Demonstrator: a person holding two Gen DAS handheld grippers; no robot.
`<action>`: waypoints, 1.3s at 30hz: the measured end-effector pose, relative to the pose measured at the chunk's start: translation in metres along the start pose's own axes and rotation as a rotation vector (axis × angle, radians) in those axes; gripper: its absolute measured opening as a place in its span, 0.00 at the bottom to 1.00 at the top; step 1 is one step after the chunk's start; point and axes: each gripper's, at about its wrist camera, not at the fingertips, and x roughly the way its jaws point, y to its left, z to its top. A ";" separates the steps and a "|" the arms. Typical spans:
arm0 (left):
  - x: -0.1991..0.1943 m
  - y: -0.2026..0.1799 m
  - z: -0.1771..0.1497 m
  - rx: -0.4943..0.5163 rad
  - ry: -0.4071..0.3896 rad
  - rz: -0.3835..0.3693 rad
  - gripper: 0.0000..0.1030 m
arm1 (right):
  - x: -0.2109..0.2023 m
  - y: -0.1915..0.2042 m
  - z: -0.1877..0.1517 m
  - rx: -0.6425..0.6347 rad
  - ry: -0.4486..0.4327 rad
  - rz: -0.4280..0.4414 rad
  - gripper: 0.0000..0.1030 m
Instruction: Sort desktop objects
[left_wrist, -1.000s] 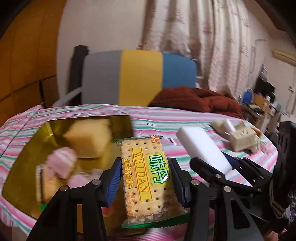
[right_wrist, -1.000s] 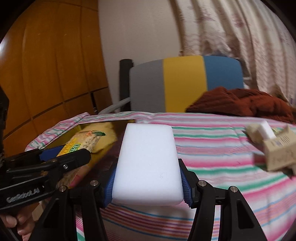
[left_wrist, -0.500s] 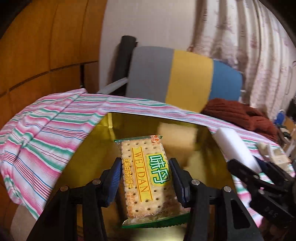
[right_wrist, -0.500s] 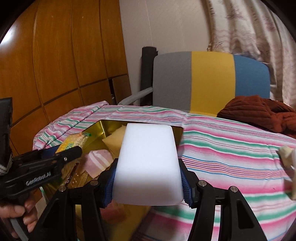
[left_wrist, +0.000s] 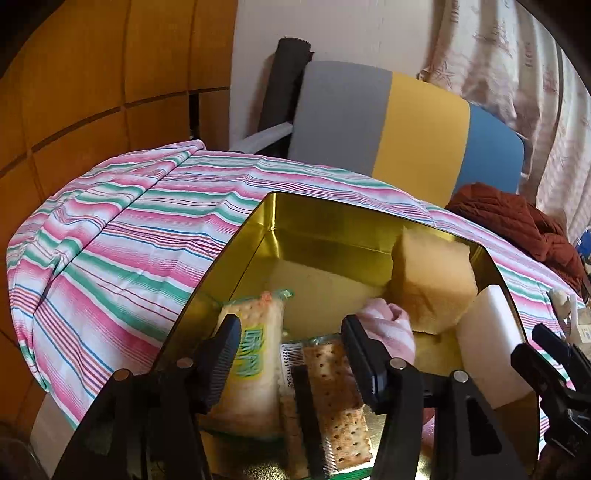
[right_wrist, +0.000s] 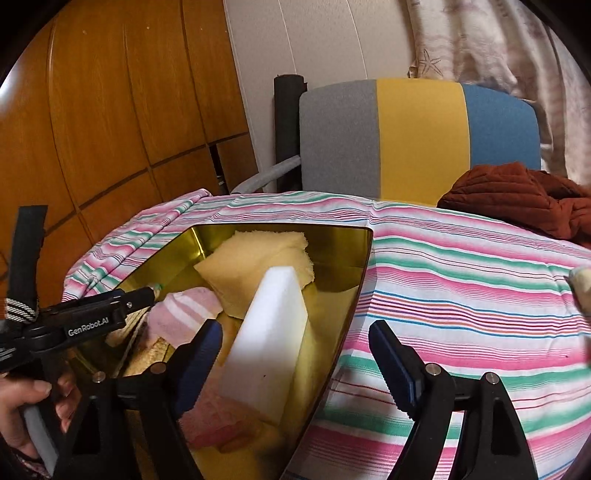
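Both tools spread, empty: left tool, right tool. White foam block leans ahead in gold metal tin; risk: withdrawing fingers topple it.

The black two-finger left gripper has its jaws spread wide, gripping nothing. The black right gripper, blue-padded, likewise stands agape and empty. A bare hand clasps the left gripper's handle.
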 end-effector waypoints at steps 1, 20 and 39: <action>0.000 0.000 0.000 -0.004 0.000 -0.006 0.56 | -0.001 0.000 -0.001 0.001 -0.003 0.002 0.80; -0.039 -0.098 -0.020 0.273 -0.135 -0.099 0.56 | -0.072 -0.128 -0.027 0.283 -0.172 -0.252 0.84; -0.056 -0.248 -0.067 0.561 -0.097 -0.380 0.56 | -0.185 -0.336 -0.033 0.517 -0.250 -0.728 0.74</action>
